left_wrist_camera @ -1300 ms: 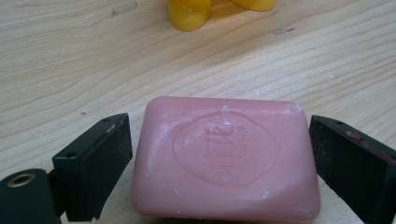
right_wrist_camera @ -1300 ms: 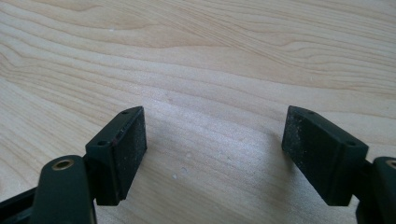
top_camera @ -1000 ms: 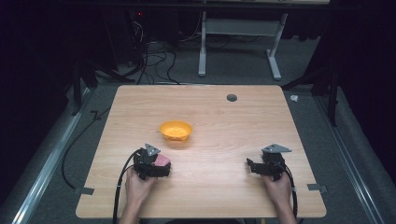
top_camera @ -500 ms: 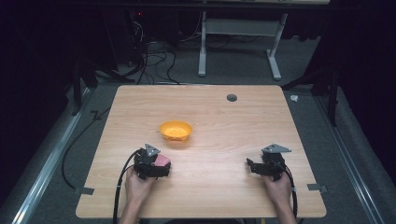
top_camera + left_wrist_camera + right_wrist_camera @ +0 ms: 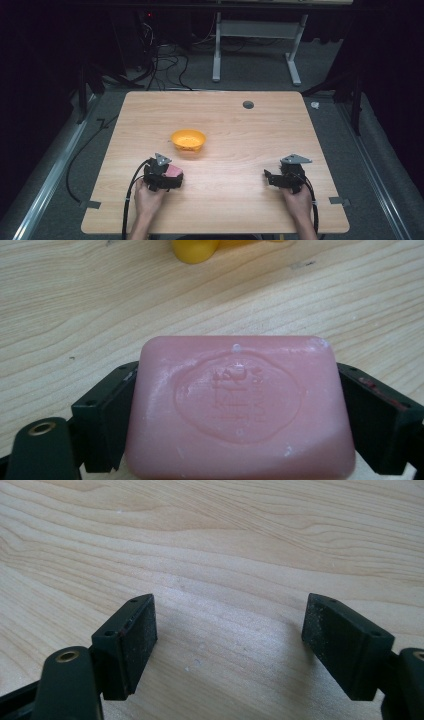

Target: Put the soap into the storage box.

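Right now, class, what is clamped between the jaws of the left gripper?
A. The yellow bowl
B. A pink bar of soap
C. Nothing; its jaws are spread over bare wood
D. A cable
B: in the left gripper view the soap sits between the two black jaws of the left gripper, each pressed to one end, while the bowl stands apart on the table.

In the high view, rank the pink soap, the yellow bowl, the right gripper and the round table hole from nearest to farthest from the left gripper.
From the left gripper:
1. Pink soap: clamped between its fingers.
2. Yellow bowl: just ahead, slightly right.
3. Right gripper: across the table's near edge, on the right, empty.
4. Round table hole: far side, right of centre.
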The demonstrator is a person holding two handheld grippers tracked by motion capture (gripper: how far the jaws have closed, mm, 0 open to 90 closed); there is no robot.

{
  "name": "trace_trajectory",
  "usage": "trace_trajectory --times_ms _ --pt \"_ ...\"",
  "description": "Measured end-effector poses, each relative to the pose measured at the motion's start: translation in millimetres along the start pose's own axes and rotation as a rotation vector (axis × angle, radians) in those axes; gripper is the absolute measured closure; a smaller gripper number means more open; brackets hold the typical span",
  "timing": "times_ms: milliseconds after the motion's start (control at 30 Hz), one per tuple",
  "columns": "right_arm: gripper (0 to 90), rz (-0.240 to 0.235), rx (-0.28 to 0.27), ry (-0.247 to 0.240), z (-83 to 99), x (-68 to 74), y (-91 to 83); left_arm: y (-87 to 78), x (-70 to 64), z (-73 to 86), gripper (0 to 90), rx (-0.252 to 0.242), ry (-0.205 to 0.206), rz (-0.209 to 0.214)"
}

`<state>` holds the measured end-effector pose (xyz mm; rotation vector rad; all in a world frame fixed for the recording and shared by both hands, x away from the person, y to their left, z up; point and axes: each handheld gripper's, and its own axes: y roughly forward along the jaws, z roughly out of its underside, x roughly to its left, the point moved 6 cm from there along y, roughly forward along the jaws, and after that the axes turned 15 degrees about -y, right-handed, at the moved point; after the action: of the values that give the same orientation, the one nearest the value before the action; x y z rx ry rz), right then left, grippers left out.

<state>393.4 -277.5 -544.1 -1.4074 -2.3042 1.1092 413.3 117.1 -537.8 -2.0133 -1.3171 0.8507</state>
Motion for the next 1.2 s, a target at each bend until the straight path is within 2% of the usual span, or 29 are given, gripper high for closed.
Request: trace_trajectory --times_ms 433,733,1067,1200 --pt "22.5 -0.001 -0.002 -0.001 0.0 -0.2 0.0 -10.7 -8.2 -10.1 13.3 -0.02 -0.008 -0.009" --pt "22.5 0.0 -0.001 -0.001 0.0 0.3 0.0 -16.2 -10.7 -17.5 13.3 -0.033 -0.053 0.011" --pt "22.5 -0.001 -0.002 -0.002 0.0 0.1 0.0 -22.3 -14.4 -27.5 13.3 -0.042 -0.063 0.018" --pt "22.5 -0.001 -0.002 -0.001 0.1 0.1 -0.1 -22.6 -17.0 -31.3 13.3 -0.042 -0.052 0.014"
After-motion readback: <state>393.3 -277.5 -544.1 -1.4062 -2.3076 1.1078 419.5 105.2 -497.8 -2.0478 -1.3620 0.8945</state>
